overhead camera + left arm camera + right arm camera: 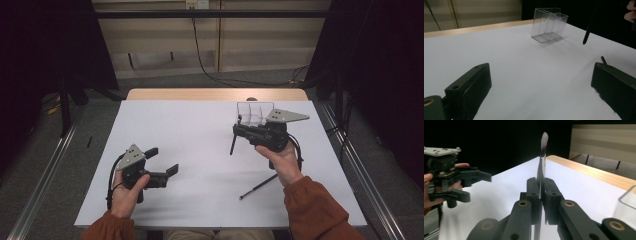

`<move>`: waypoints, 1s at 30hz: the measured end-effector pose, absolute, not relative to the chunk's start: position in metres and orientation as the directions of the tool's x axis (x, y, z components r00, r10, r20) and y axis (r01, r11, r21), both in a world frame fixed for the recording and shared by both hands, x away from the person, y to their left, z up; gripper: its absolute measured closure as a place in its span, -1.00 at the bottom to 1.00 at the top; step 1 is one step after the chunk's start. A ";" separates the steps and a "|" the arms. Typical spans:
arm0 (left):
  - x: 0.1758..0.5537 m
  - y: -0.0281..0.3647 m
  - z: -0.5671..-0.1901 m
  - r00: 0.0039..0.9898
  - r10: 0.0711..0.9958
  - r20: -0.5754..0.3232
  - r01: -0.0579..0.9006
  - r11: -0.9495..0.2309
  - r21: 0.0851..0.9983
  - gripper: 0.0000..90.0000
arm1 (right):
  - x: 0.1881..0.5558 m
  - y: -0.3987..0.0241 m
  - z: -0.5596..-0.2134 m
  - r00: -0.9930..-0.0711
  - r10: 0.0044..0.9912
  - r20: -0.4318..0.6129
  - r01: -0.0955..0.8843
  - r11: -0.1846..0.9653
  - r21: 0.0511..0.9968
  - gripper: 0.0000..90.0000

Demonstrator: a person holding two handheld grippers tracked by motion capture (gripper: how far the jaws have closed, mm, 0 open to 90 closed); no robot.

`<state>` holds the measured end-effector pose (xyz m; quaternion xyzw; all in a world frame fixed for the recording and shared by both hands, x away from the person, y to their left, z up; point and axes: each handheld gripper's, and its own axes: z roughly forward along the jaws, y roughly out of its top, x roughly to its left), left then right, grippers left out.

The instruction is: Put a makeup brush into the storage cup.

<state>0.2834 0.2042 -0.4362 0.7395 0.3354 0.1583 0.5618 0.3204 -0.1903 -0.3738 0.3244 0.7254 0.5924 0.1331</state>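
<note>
I'm working over the white table (200,150), and it's lying wide and bare between my 2 hands, with its wooden far edge (215,94) running beyond the clear organizer (254,113). That clear box is standing upright near the far right of the table, its dividers showing 3 slots in the left gripper view. Open room is stretching across the whole left and middle of the sheet, right out to the near edge.

My right gripper (235,131) is hovering just in front of the organizer, pointing left across the table, my hand wrapping its body from below. Its jaws are clenched tight on a makeup brush (541,172): in the right gripper view the thin handle is standing pinched between the pads, bristles at the top.

My left gripper (162,160) is sitting low at the near left, angled toward the right, jaws released wide with nothing between them.

A second thin black brush (257,187) is lying flat on the table near my right wrist.
</note>
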 end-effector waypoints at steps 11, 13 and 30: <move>0.271 0.229 -0.435 0.685 0.720 -0.109 0.289 -0.132 0.948 -0.94 | 0.327 -0.192 -0.369 -0.734 0.657 0.173 0.301 0.086 0.950 0.87; 0.268 0.234 -0.435 0.668 0.735 -0.119 0.300 -0.119 0.946 -0.94 | 0.333 -0.195 -0.367 -0.719 0.672 0.180 0.303 0.069 0.950 0.87; 0.255 0.250 -0.437 0.627 0.769 -0.128 0.308 -0.094 0.947 -0.94 | 0.358 -0.219 -0.347 -0.653 0.745 0.135 0.280 0.072 0.957 0.87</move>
